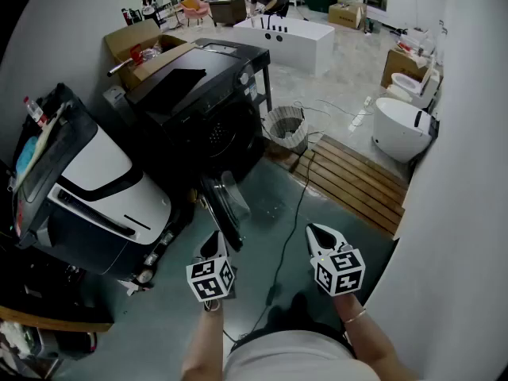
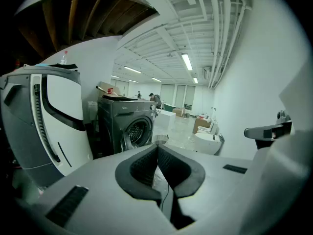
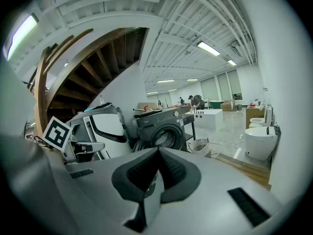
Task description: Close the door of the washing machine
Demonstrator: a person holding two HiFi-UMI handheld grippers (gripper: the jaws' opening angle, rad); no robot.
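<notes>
The dark washing machine (image 1: pixel 198 109) stands in the middle of the head view. Its round door (image 1: pixel 225 205) hangs open and swings out toward me. My left gripper (image 1: pixel 214 243) is shut and empty, its tip right beside the door's near edge; I cannot tell whether it touches. My right gripper (image 1: pixel 320 232) is shut and empty too, out over the floor to the right of the door. The left gripper view shows the machine (image 2: pixel 128 126) with its drum opening, beyond the closed left gripper (image 2: pixel 157 149). The right gripper view shows the machine (image 3: pixel 164 129) and the door's edge (image 3: pixel 140 145), behind the closed right gripper (image 3: pixel 158 152).
A white and black appliance (image 1: pixel 103 181) stands left of the machine. A mesh basket (image 1: pixel 286 129), a wooden slatted platform (image 1: pixel 353 181) and a white tub (image 1: pixel 401 129) lie beyond. A cable (image 1: pixel 290 221) runs across the floor. A white wall (image 1: pixel 468 173) closes the right side.
</notes>
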